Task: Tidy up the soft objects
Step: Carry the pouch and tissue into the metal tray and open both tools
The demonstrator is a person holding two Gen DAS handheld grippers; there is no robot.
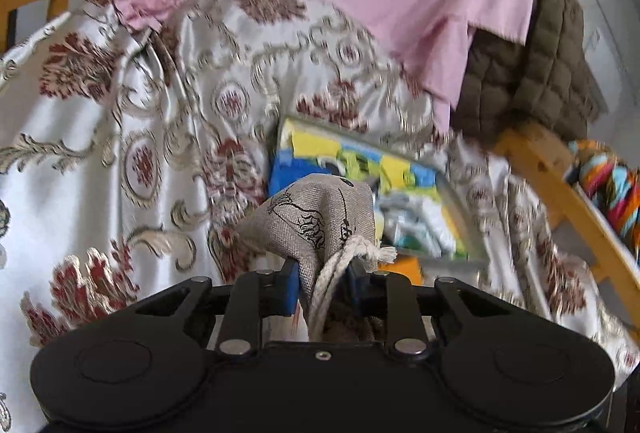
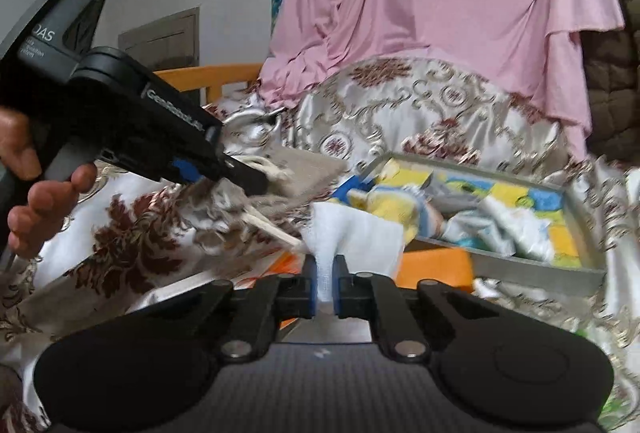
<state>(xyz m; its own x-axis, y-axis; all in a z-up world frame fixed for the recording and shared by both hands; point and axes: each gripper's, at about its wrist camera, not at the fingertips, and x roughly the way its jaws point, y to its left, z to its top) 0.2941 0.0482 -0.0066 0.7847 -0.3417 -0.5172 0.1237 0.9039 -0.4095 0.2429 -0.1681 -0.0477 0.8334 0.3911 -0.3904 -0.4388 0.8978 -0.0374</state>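
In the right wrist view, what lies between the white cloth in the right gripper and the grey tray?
In the right wrist view, an orange block lies between the white cloth, pinched in the right gripper, and the grey tray.

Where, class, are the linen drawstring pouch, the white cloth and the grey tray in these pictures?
linen drawstring pouch (image 1: 316,217), left wrist view, on its printed front above the jaws.
white cloth (image 2: 352,237), right wrist view, on the bunched fabric just above the jaws.
grey tray (image 2: 532,267), right wrist view, on its near wall.

Tray (image 2: 532,265) on patterned cloth (image 1: 120,153), soft toys (image 2: 404,209) inside it, draped sheet (image 2: 440,13) behind, quilted jacket (image 1: 552,73) at right
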